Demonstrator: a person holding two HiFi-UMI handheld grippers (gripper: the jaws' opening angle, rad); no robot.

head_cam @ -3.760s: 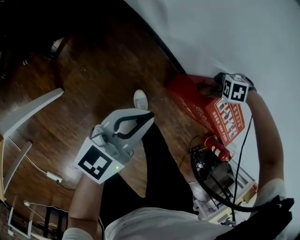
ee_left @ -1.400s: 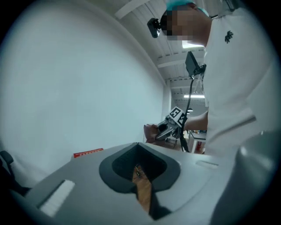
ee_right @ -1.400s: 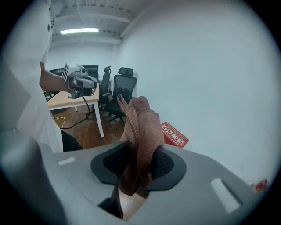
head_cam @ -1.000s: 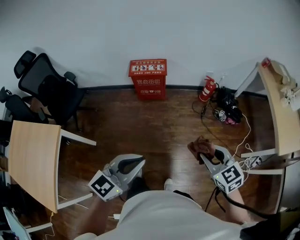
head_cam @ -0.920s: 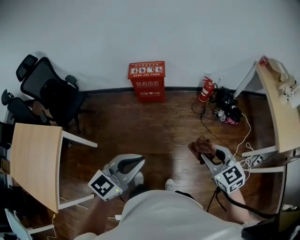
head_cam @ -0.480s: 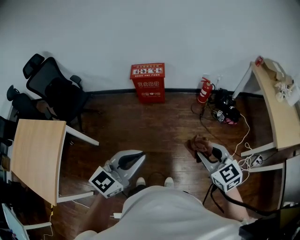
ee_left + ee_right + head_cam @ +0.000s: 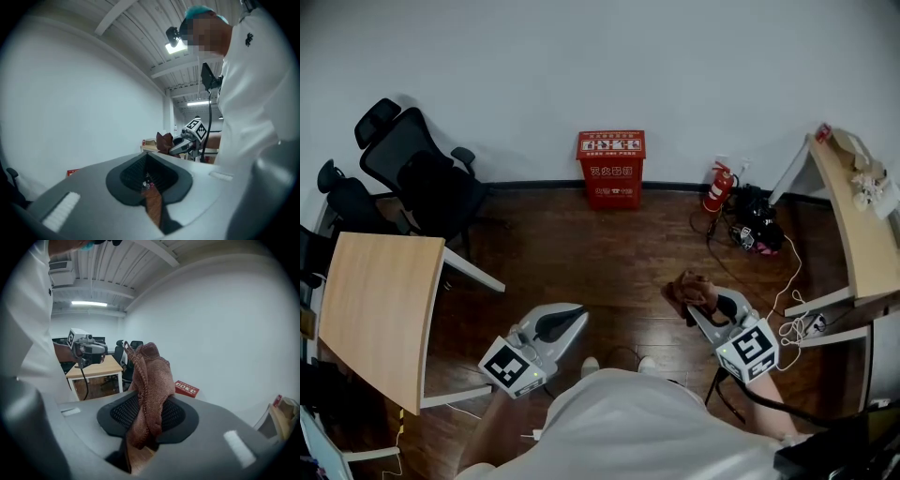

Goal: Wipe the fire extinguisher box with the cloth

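Observation:
The red fire extinguisher box (image 7: 610, 169) stands on the wood floor against the white wall, far ahead of both grippers. My right gripper (image 7: 696, 302) is shut on a crumpled brown cloth (image 7: 685, 289), which rises out of its jaws in the right gripper view as the cloth (image 7: 148, 376), with the box (image 7: 186, 388) small behind it. My left gripper (image 7: 570, 317) is held low at the left, shut with nothing in it. In the left gripper view, the box (image 7: 73, 172) shows as a red sliver.
Black office chairs (image 7: 420, 183) stand at the back left beside a wooden table (image 7: 377, 314). A red fire extinguisher (image 7: 716, 187), a dark bag and loose cables (image 7: 756, 231) lie at the right, by another table (image 7: 861, 234).
A few seconds ago the right gripper was at the box's top. Since then I stand well back from the box; in the last second both grippers kept their places and the view drifted slightly.

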